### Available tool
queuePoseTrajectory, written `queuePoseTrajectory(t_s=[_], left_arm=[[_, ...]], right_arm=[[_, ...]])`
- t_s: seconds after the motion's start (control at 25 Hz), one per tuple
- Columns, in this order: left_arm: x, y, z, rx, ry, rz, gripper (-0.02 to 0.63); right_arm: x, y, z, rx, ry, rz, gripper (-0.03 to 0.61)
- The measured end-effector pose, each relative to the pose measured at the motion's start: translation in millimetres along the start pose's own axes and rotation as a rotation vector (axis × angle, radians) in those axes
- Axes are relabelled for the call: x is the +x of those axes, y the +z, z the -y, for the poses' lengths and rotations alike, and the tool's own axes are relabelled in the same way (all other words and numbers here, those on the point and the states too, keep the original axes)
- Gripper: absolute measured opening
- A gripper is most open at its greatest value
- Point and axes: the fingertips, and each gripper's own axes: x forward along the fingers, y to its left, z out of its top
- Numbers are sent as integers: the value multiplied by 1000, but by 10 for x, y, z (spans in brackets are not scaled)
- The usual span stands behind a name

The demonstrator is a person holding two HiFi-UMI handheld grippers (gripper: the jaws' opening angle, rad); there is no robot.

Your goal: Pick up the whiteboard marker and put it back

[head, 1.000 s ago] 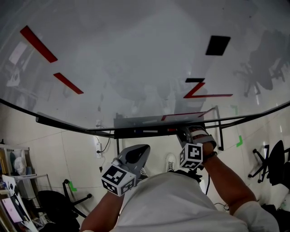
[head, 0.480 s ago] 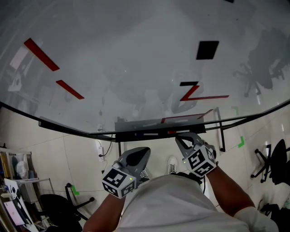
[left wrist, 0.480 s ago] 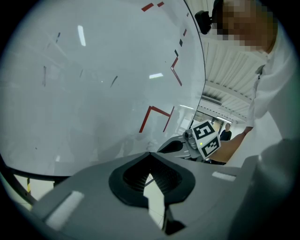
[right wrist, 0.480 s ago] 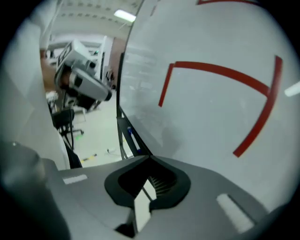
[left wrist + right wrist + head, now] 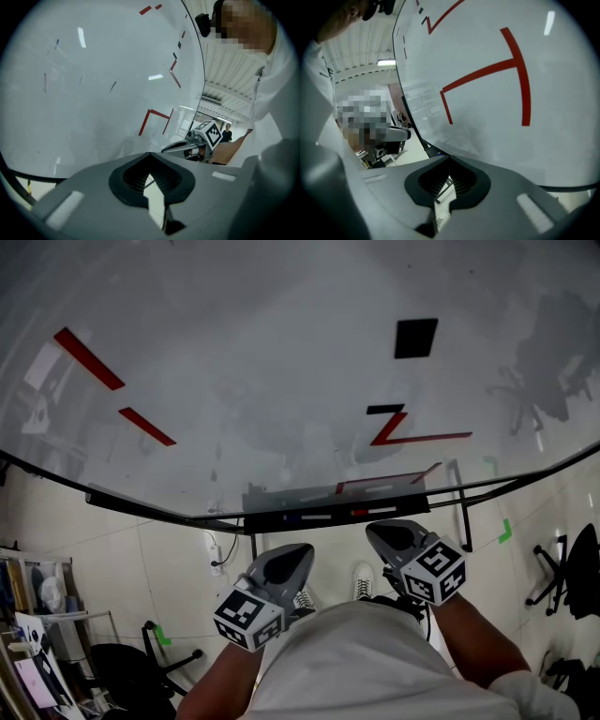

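We look down on a pale tiled floor (image 5: 141,559) beneath a large glossy white whiteboard (image 5: 281,381) that carries red strokes and a solid black square (image 5: 415,337). A grey metal tray (image 5: 281,495) runs along the whiteboard's lower edge. On it lie two slim whiteboard markers, one with a blue end (image 5: 307,517) and one with a red end (image 5: 361,513). They are too small for us to tell more. Below the whiteboard, clear of the tray, we hold the left tool (image 5: 292,557) and the right tool (image 5: 386,535) side by side, both pointing up toward the whiteboard's lower edge.

From the left gripper view, the left tool (image 5: 152,176) has its jaws together with only a thin slit between them, and nothing is gripped. The whiteboard fills the space ahead and the right tool (image 5: 180,147) shows beside it.

From the right gripper view, the right tool (image 5: 447,180) likewise has its jaws together and empty. It faces the whiteboard's red lines (image 5: 487,70).
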Motion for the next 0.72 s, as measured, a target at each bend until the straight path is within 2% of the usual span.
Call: queuePoseTrajectory(t_s=[0.2,0.56,0.72], left_arm=[[-21,45,52,4,-4,6,17],[-67,-3,29,-10,-7,5,17],[-58,35,45,-3,-36,9,17]], right_arm=[[-130,109,-93,104,52,65,2],[-255,74,-174,142,49,81,2],[-247,73,-222,139,26,78,2]])
